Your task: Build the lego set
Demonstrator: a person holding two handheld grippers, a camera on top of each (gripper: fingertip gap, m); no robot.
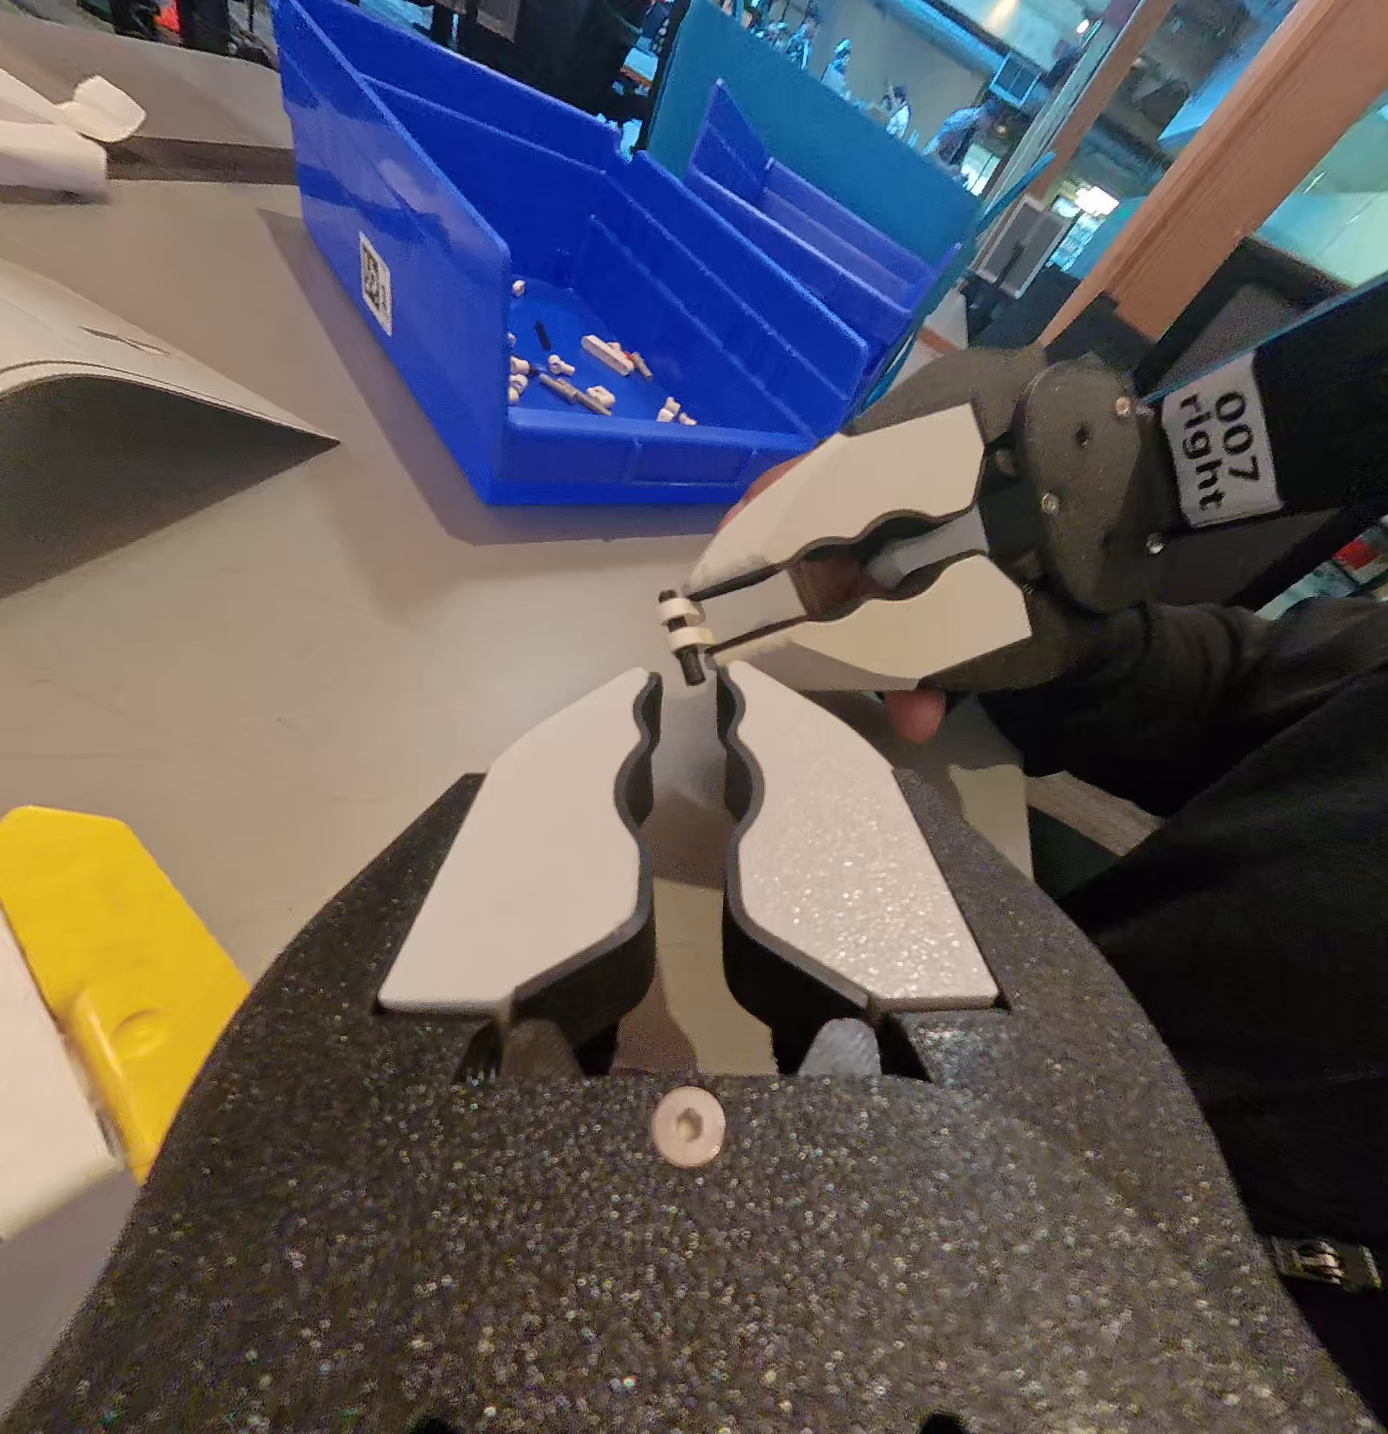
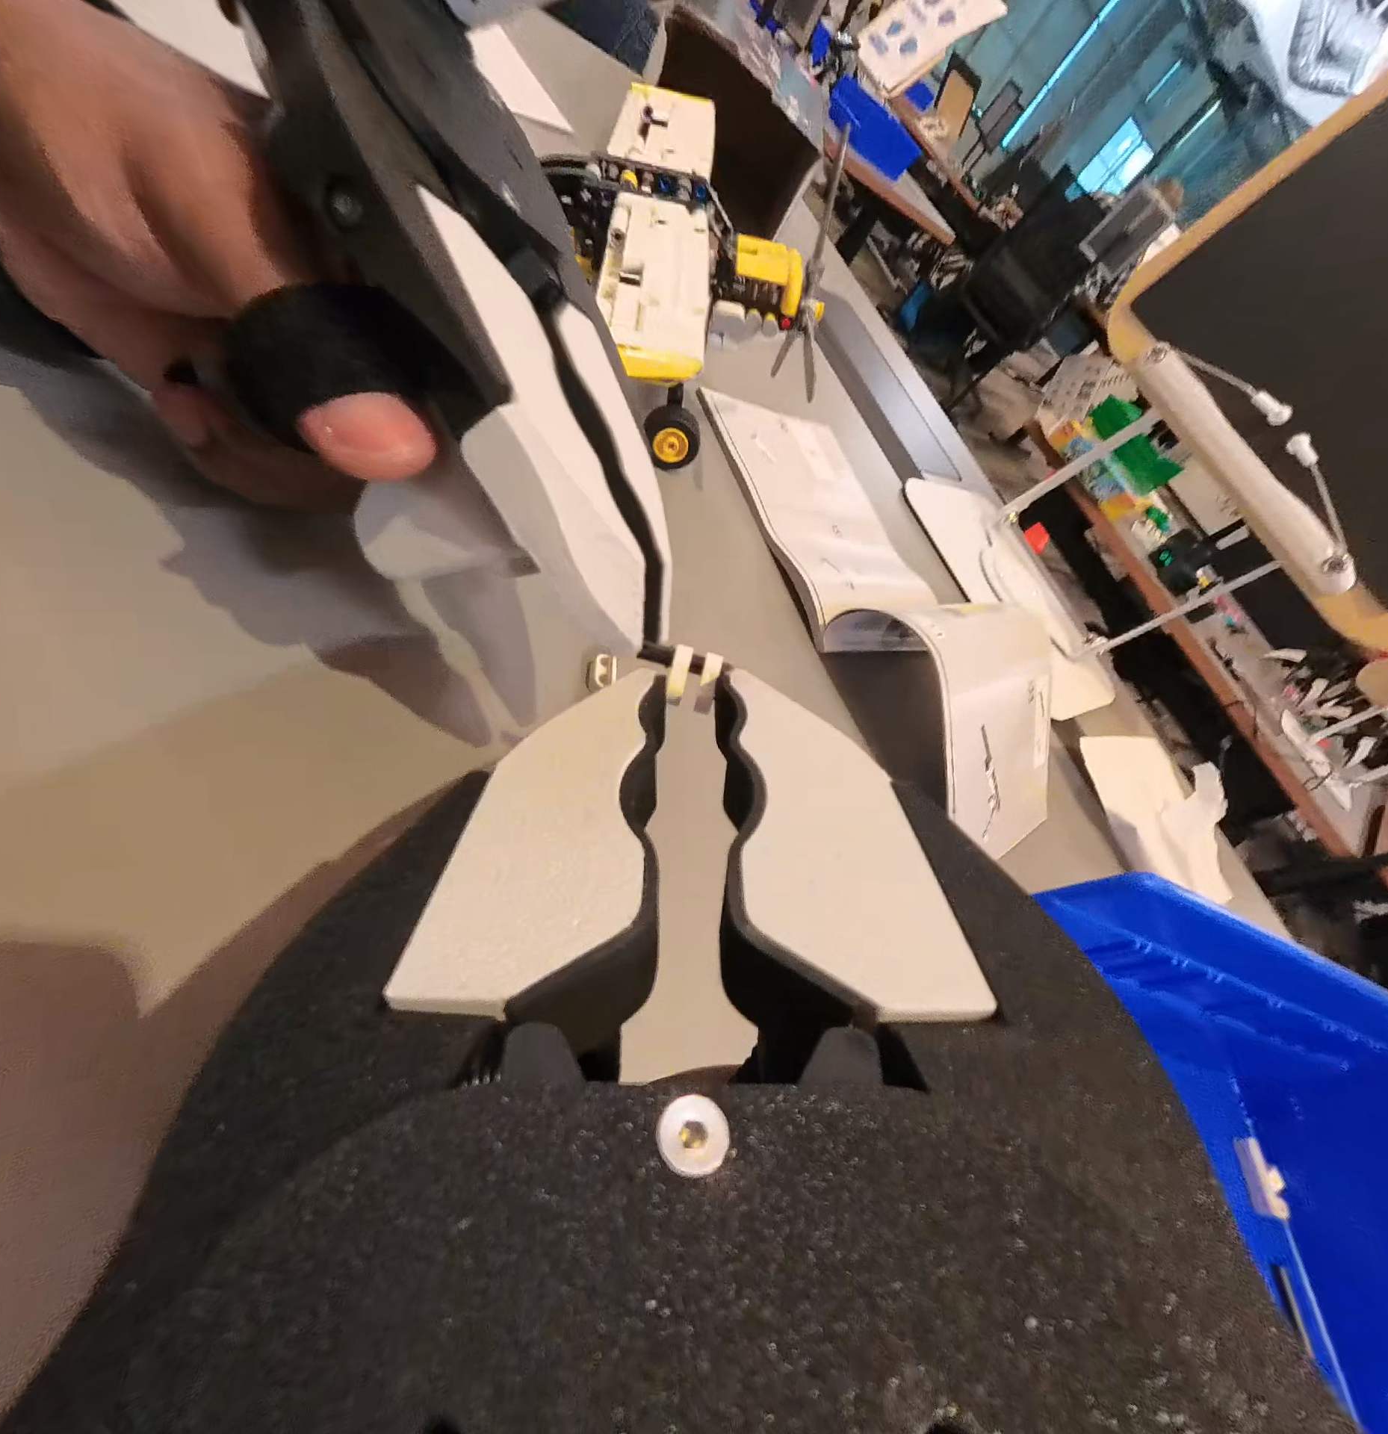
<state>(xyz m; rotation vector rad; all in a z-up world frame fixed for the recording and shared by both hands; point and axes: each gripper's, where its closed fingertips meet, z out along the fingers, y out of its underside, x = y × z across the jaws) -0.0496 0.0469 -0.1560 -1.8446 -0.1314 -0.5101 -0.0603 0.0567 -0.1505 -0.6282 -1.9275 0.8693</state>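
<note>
Two white connectors [image 1: 685, 627] on one black axle [image 1: 692, 669], pinched in right tongs [image 1: 702, 619] | left tongs [image 1: 689, 683] narrowly parted, empty, just beside axle's free end | light, stiff, slippery, small; grip connectors' flat sides.

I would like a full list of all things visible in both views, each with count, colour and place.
Black pin with two white connectors: one, held at right gripper's fingertips, its free end between left gripper's tips.
Blue bin: one, far side of grey table, with dividers.
Small parts: many, mostly white, inside bin.
Brick-built vehicle: one, white and yellow, far along table.
Open booklet: one, white, beside vehicle.
Small grey piece: one, on table near the pin.
Yellow panel: one, left edge.
Left gripper: open, grey fingers, tips around pin end.
Right gripper: shut on the connectors.
Hands: two, in black fingerless gloves.
</note>
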